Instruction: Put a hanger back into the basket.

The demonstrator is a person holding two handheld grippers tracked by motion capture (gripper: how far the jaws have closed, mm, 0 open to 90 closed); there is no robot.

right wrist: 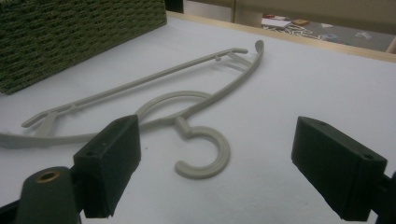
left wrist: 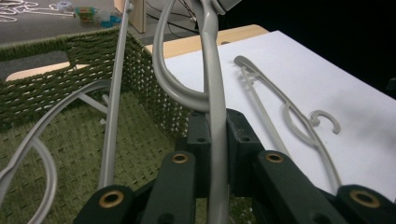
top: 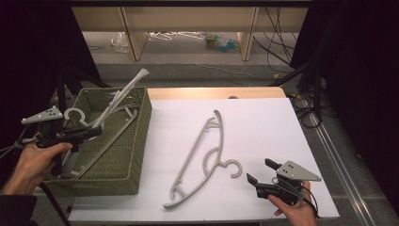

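Note:
A grey plastic hanger point(top: 202, 157) lies flat on the white table top point(top: 263, 132), its hook point(right wrist: 205, 151) towards my right gripper point(top: 261, 172). That gripper is open and rests on the table just right of the hook, nothing between its jaws. My left gripper point(top: 87, 133) is over the green woven basket point(top: 131, 136), shut on the bar of a second grey hanger point(left wrist: 215, 116). That hanger point(top: 123, 92) tilts up out of the basket with one end above the far rim. Another hanger point(left wrist: 37, 140) lies inside the basket.
The basket stands at the table's left side, its near wall point(top: 94, 186) by the front edge. A wooden strip point(top: 216, 92) borders the table at the back. Cables point(top: 301, 106) run on the floor to the right, and clutter point(top: 221, 42) lies beyond.

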